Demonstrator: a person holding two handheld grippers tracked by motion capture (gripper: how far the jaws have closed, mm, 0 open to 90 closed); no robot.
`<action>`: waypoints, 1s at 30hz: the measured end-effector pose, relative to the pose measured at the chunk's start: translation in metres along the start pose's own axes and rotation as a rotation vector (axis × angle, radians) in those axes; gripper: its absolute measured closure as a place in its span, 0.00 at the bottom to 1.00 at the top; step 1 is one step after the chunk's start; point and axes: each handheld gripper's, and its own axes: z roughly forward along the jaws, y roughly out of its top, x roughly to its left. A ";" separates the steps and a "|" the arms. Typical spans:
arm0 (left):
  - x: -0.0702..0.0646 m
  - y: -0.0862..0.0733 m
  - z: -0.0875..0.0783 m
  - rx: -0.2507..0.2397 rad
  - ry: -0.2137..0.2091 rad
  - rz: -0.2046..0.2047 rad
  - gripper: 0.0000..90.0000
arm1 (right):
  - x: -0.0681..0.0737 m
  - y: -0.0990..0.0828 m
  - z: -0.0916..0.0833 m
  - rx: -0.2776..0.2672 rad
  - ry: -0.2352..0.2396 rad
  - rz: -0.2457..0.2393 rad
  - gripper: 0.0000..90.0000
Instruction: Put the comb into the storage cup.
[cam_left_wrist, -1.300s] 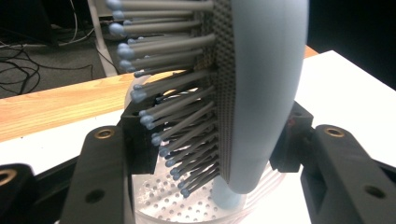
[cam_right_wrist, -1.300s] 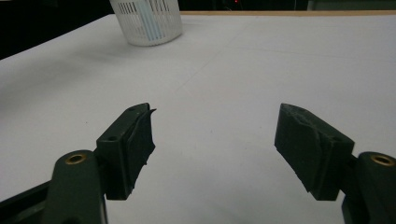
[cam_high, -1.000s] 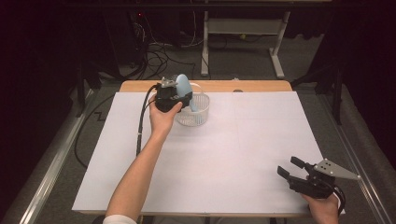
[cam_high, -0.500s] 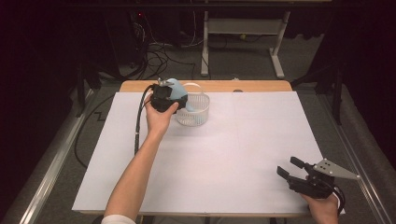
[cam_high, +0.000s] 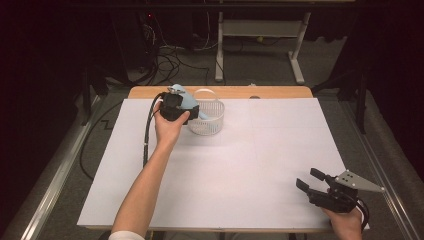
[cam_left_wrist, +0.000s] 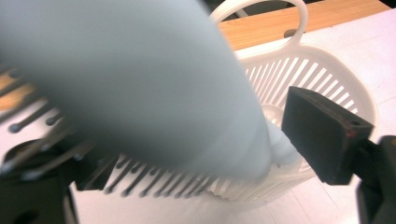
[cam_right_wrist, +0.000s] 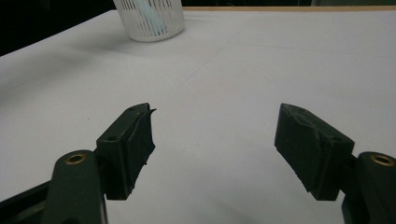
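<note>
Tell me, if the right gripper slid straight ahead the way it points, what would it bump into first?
Probably nothing soon. The right gripper is open over bare white table. The white basket stands far ahead, off to the left of its line, so it would likely miss it, though depth is hard to judge.

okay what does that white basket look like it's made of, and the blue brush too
The basket looks like moulded plastic, glossy white, with thin slatted walls and a loop handle. The hairbrush seems plastic too: smooth matte pale blue back, dark ball-tipped bristles, though blurred up close.
</note>
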 end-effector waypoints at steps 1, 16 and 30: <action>0.001 -0.001 0.000 0.000 0.003 -0.005 0.17 | 0.000 0.000 0.000 0.001 0.001 -0.002 0.32; 0.008 -0.009 -0.009 -0.012 -0.005 -0.004 0.17 | 0.001 0.000 0.001 0.005 0.000 -0.003 0.32; 0.005 -0.015 -0.020 -0.038 -0.012 0.004 0.17 | 0.001 0.000 0.000 -0.001 -0.009 -0.005 0.32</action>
